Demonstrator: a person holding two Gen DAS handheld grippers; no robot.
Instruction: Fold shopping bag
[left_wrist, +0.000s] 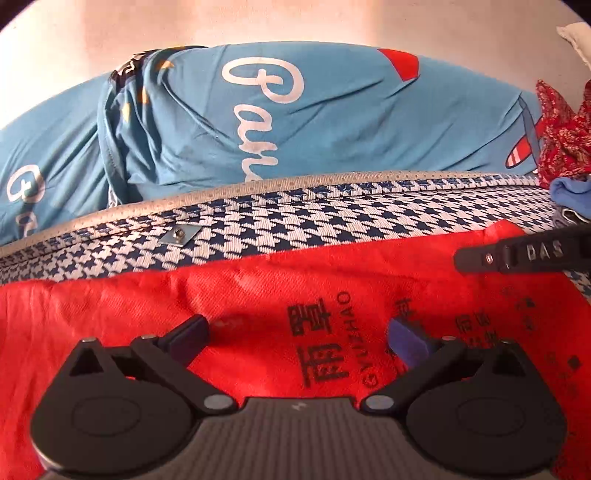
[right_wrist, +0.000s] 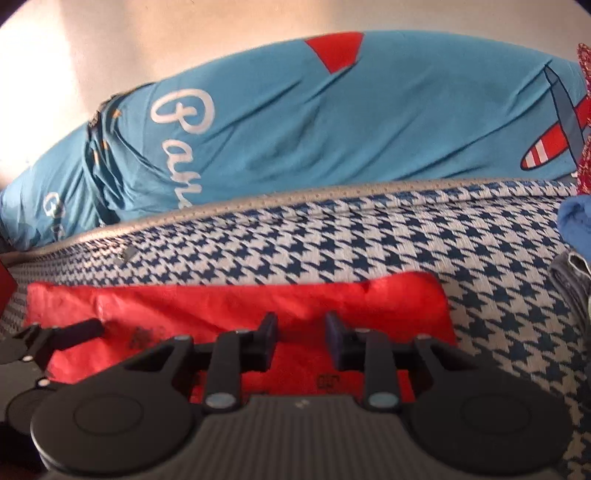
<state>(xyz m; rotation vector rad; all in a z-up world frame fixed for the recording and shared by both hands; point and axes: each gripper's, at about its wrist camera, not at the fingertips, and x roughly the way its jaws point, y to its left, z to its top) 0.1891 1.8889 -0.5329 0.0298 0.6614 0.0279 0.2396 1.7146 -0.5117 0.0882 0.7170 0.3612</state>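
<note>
One red shopping bag (left_wrist: 258, 291) lies flat, creased, black-printed.

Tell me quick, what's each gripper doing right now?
Left gripper: open wide over the red bag, holding nothing.
Right gripper: open, narrower gap, over the same bag, holding nothing.

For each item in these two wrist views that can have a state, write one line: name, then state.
Red shopping bag: lying flat on the houndstooth surface, creased, not held.
Left claw: open, fingers spread wide over the bag's print.
Right claw: open, narrower gap, over the bag.
Blue printed cover: wrinkled, bunched at its left.
Red patterned cloth: crumpled in a heap.
</note>
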